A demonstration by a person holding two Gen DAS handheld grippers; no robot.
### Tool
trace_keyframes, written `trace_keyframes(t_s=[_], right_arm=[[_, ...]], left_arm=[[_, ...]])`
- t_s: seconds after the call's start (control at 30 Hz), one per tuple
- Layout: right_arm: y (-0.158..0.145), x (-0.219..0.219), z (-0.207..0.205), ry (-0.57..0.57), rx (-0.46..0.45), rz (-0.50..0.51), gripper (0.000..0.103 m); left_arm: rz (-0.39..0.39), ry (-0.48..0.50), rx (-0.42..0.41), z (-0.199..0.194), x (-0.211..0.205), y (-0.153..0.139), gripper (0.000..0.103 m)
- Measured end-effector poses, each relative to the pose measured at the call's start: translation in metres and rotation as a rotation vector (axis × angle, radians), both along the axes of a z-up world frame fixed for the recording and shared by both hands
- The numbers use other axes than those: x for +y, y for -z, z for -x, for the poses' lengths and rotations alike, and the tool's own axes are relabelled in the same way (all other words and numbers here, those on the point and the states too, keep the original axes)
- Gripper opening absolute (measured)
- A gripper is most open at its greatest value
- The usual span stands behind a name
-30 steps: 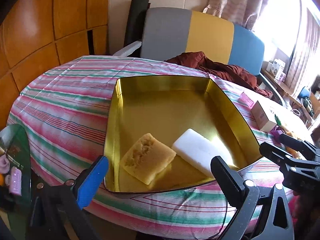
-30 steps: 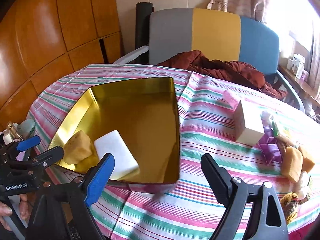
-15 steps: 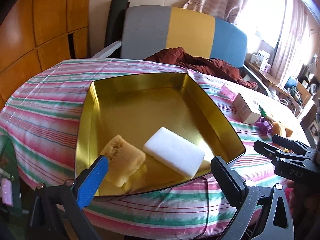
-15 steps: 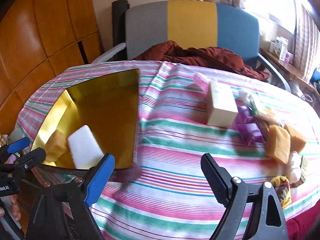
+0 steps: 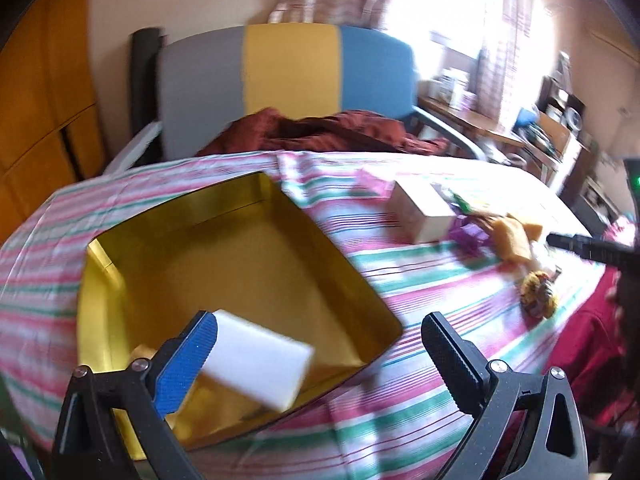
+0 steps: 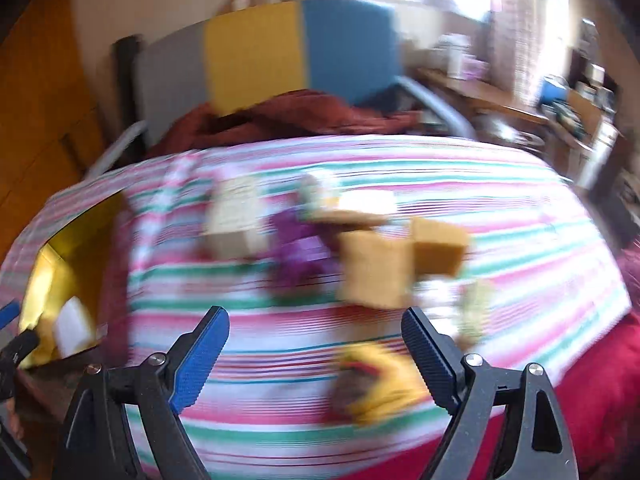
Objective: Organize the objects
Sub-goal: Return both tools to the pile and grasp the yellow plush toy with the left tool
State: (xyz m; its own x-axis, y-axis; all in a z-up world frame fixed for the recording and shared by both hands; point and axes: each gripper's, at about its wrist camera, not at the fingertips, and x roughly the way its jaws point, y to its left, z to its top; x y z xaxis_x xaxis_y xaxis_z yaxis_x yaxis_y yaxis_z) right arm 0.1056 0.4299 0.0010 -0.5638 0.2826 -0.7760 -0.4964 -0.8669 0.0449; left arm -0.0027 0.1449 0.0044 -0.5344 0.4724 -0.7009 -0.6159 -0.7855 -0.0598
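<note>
A round table under a pink, green and white striped cloth [image 5: 400, 280] fills both views, with a grey, yellow and blue chair back [image 5: 288, 72] in the upper centre. In my left wrist view, the gold tray [image 5: 100, 280] sits at lower left on the cloth and holds a white block [image 5: 256, 364] near its closest edge. A yellow sponge in the tray [image 5: 142, 352] peeks out beside my left gripper [image 5: 320, 356], whose jaws stand wide apart and empty. Right of the tray lie a cream box [image 5: 420, 216] and, at right centre, a cluster of small items. In my right wrist view, heavily blurred, my right gripper [image 6: 316, 348] is also spread and empty, low in the frame below two tan sponges [image 6: 372, 272] and a purple object [image 6: 296, 252]. A yellow-brown item [image 6: 372, 384] lies between its fingers.
</note>
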Motion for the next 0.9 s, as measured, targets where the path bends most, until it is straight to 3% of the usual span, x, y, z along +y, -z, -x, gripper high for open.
trace_keyframes(t_s=[0.23,0.3,0.47,0.7,0.77,0.9], right_arm=[[0.007,0.082,-0.038,0.261,0.006,0.062,0.090],[0.015,0.095,-0.046,0.299,0.013,0.125,0.090],[0.023,0.110,-0.057,0.306,0.101,0.278,0.090],[0.025,0.113,-0.059,0.267,0.162,0.360,0.089],[0.025,0.115,-0.064,0.268,0.194,0.380,0.089],[0.025,0.117,-0.063,0.257,0.224,0.400,0.089]], left_arm=[[0.000,0.213,-0.023,-0.009,0.077,0.006,0.103],[-0.006,0.279,-0.042,-0.010,0.101,0.011,0.102],[-0.018,0.395,-0.081,-0.019,0.152,0.021,0.099],[-0.046,0.583,-0.158,-0.047,0.224,0.034,0.094],[-0.034,0.615,-0.165,-0.056,0.239,0.038,0.093],[0.019,0.678,-0.193,-0.072,0.266,0.056,0.082]])
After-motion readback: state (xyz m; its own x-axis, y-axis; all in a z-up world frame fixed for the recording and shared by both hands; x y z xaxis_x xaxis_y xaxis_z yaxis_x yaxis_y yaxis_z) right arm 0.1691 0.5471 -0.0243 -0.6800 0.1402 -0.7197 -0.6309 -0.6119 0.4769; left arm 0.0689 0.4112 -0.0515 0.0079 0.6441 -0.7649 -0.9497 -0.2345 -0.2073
